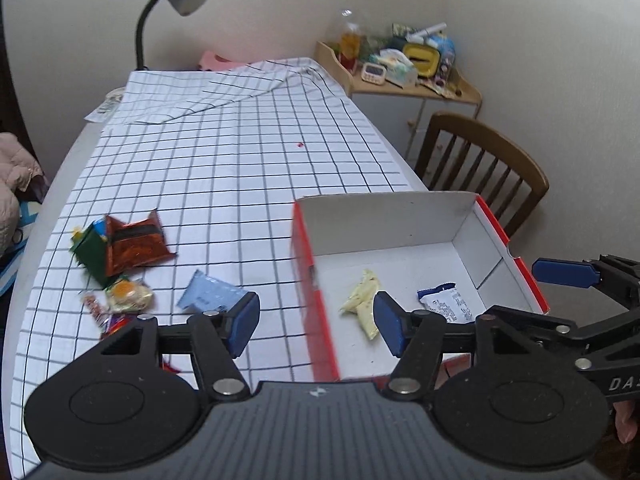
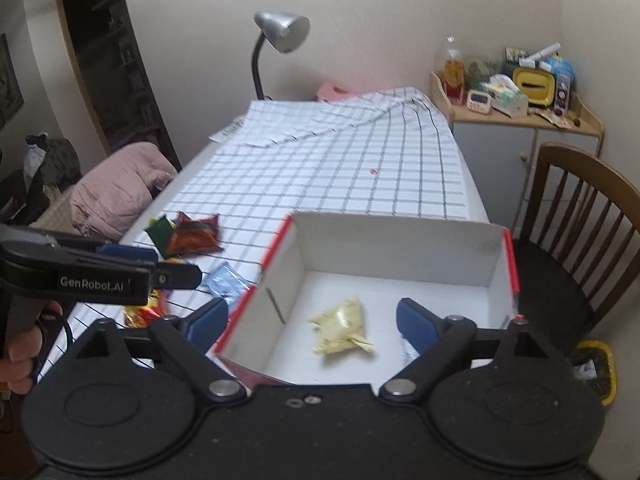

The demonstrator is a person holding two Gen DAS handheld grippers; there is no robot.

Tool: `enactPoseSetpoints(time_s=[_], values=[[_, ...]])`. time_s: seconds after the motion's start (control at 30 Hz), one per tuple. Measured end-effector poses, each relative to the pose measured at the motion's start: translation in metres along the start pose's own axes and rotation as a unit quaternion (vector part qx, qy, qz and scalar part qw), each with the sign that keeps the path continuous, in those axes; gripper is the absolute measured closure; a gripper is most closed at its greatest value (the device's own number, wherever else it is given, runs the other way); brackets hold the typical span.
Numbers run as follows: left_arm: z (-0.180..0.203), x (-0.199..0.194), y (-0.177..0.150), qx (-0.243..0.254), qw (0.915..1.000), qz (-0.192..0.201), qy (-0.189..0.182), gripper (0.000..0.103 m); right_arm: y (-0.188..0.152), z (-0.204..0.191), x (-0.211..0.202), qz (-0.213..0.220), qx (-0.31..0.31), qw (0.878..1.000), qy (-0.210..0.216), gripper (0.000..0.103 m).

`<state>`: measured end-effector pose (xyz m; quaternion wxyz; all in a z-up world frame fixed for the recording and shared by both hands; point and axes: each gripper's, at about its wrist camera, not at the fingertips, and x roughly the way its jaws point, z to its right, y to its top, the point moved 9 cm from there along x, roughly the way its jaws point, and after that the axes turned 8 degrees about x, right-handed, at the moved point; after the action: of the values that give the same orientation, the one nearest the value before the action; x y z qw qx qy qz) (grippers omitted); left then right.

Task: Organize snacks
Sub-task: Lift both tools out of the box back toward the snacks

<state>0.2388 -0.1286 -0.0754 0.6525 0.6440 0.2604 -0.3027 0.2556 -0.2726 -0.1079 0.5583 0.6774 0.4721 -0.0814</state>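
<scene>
Blue pads, left tongs [image 1: 316,326]: spread partway, nothing between them, hanging over the box's near-left wall.
Right tongs [image 2: 312,326]: spread wide, empty, hanging over the inside of the box.
Box [image 1: 304,240]: white card with red outer walls, open top, on the checked desk [image 1: 240,160].
In the box: a yellow packet [image 2: 342,326] lies mid-floor; a white-and-blue packet [image 1: 444,300] to its right.
Left of the box: light blue packet [image 1: 208,292] nearest; red-brown packet [image 1: 136,244] and green packet [image 1: 90,250] further left, overlapping.
Open room: bare checked cloth beyond the box's far wall.
Edges: wooden chair [image 2: 580,220] just beside the box's right wall.
</scene>
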Motion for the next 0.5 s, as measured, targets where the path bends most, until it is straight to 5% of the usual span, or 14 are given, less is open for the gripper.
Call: enactPoseSetpoints(time_s=[0.5], values=[[-0.112, -0.045, -0.04, -0.039, 0.998, 0.045, 0.021, 0.022, -0.019, -0.096, 0.021, 0.028, 0.006, 0.999, 0.047, 0.0]])
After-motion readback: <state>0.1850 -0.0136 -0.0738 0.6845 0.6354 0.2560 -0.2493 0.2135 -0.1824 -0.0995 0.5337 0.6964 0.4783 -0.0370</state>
